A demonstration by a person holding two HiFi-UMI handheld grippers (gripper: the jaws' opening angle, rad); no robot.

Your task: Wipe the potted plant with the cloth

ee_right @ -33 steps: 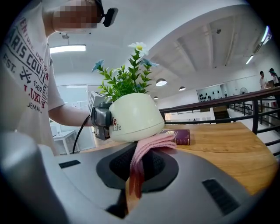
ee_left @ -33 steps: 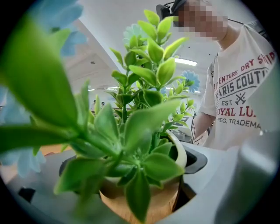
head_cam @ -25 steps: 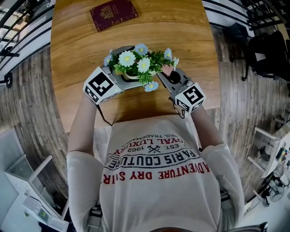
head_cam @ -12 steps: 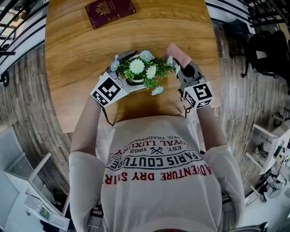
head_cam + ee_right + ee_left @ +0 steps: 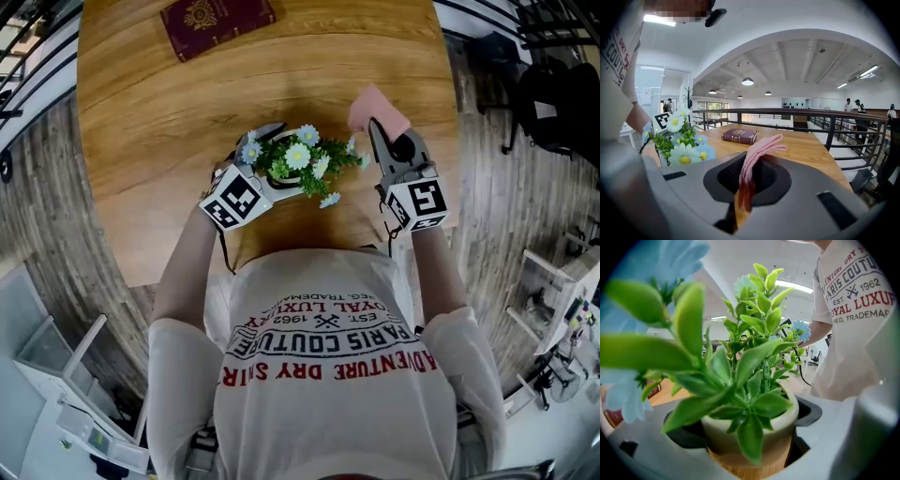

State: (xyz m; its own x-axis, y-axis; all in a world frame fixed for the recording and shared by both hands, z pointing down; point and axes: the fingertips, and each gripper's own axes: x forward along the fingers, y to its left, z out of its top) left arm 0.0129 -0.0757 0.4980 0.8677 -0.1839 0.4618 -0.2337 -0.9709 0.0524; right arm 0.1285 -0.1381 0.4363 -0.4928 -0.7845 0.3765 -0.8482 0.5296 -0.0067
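Observation:
The potted plant [image 5: 298, 161], green leaves with white and pale blue daisies in a cream pot [image 5: 752, 425], sits between the jaws of my left gripper [image 5: 274, 167], which is shut on the pot. In the left gripper view the leaves fill the frame. I cannot tell whether the pot rests on the table. My right gripper [image 5: 386, 141] is just right of the plant and apart from it, shut on the folded pink cloth [image 5: 377, 109]. The cloth [image 5: 758, 153] sticks up out of the jaws of that gripper [image 5: 744, 190], and the flowers [image 5: 680, 138] show at its left.
The round wooden table [image 5: 159, 122] carries a dark red book [image 5: 217, 19] at its far side, also seen as the book [image 5: 739, 136] beyond the cloth. A black railing [image 5: 834, 123] runs behind the table. My torso is close behind the table's near edge.
The right gripper has drawn the cloth away from the flowers, to the right and further out over the table. The left gripper and plant have shifted slightly right and nearer to me.

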